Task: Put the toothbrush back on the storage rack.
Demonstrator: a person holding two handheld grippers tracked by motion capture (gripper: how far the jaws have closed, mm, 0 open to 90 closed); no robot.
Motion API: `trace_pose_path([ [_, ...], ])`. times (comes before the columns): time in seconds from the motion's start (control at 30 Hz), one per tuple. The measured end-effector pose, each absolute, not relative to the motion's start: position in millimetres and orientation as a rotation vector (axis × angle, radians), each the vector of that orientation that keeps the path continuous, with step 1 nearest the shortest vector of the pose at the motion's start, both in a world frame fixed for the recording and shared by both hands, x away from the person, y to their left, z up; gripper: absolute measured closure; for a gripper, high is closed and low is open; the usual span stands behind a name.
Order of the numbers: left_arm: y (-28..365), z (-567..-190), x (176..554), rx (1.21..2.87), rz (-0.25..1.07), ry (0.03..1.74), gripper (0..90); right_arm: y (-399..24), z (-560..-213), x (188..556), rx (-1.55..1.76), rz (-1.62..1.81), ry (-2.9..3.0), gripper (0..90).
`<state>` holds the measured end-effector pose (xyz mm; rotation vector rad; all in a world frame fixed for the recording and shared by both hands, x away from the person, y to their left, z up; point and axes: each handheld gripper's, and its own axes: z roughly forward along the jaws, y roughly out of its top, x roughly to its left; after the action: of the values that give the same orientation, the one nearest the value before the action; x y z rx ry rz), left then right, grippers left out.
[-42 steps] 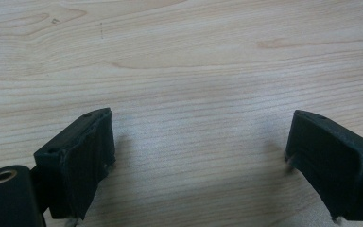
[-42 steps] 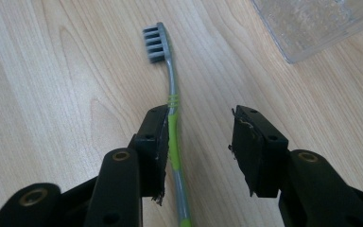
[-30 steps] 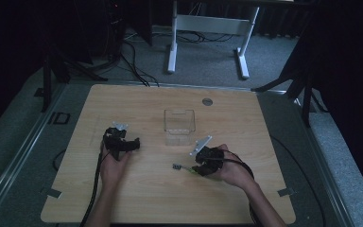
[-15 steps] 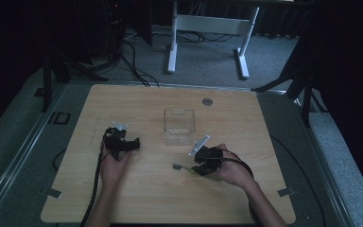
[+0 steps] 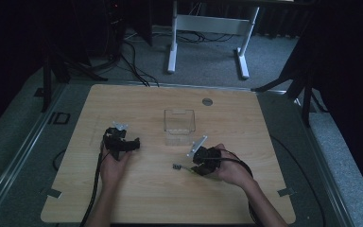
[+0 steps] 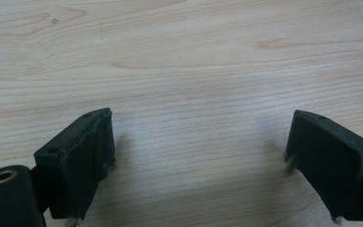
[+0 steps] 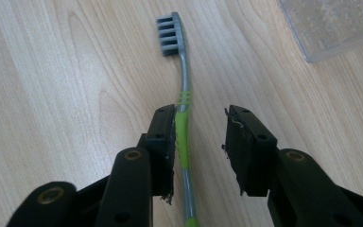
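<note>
Green and grey plastic, the toothbrush [image 7: 184, 124] lies flat on the pale wooden bench [image 5: 246, 194], bristle head pointing away from the right gripper [image 7: 199, 142] and toward the bench's middle; in the high view it shows as a small dark head and greenish handle [image 5: 183, 168] just in front of the right hand. That gripper has come down around the handle and its jaws have just been closing: the handle lies between them, right against the one jaw seen at the left of the right gripper view, while the other stands clearly apart, so nothing is clamped yet. The left gripper [image 5: 119, 140] rests on the bench well apart, its jaws spread wide over bare wood in the left gripper view. A clear plastic box [image 5: 179, 123] stands empty near the middle of the bench, a corner of it showing in the right gripper view. By my reading the work is at its start: the approach is made, but the grasp, the lift and a likely drop into the box are all left to do
</note>
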<state>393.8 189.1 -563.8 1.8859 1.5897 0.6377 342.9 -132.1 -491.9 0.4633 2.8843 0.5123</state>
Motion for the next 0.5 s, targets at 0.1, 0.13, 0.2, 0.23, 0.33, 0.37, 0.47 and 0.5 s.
trace_pose_path([
  [0.1,189.1,-563.8,393.9,1.886,0.638,1.590,9.2,-131.0,-492.0,342.8,0.462,0.506,2.895,66.1],
  [0.13,189.1,-563.8,393.8,1.886,0.638,1.590,9.2,-130.5,-491.9,342.6,0.464,0.501,2.900,66.2],
  [0.2,189.1,-563.8,393.8,1.886,0.637,1.590,9.2,-129.7,-492.0,342.4,0.464,0.495,2.904,66.5],
  [0.23,189.1,-563.8,393.9,1.886,0.638,1.590,9.2,-129.4,-492.0,342.4,0.464,0.491,2.906,66.8],
  [0.33,189.1,-563.8,393.9,1.886,0.638,1.590,9.2,-128.4,-492.3,342.9,0.453,0.478,2.914,67.5],
  [0.37,189.1,-563.8,393.8,1.886,0.638,1.590,9.2,-127.9,-492.3,342.7,0.451,0.470,2.918,67.9],
  [0.47,189.1,-563.8,393.9,1.886,0.638,1.590,9.2,-127.2,-493.0,343.1,0.442,0.456,2.929,68.8],
  [0.5,189.1,-563.8,393.9,1.886,0.638,1.590,9.2,-127.1,-493.1,343.3,0.442,0.450,2.932,69.0],
])
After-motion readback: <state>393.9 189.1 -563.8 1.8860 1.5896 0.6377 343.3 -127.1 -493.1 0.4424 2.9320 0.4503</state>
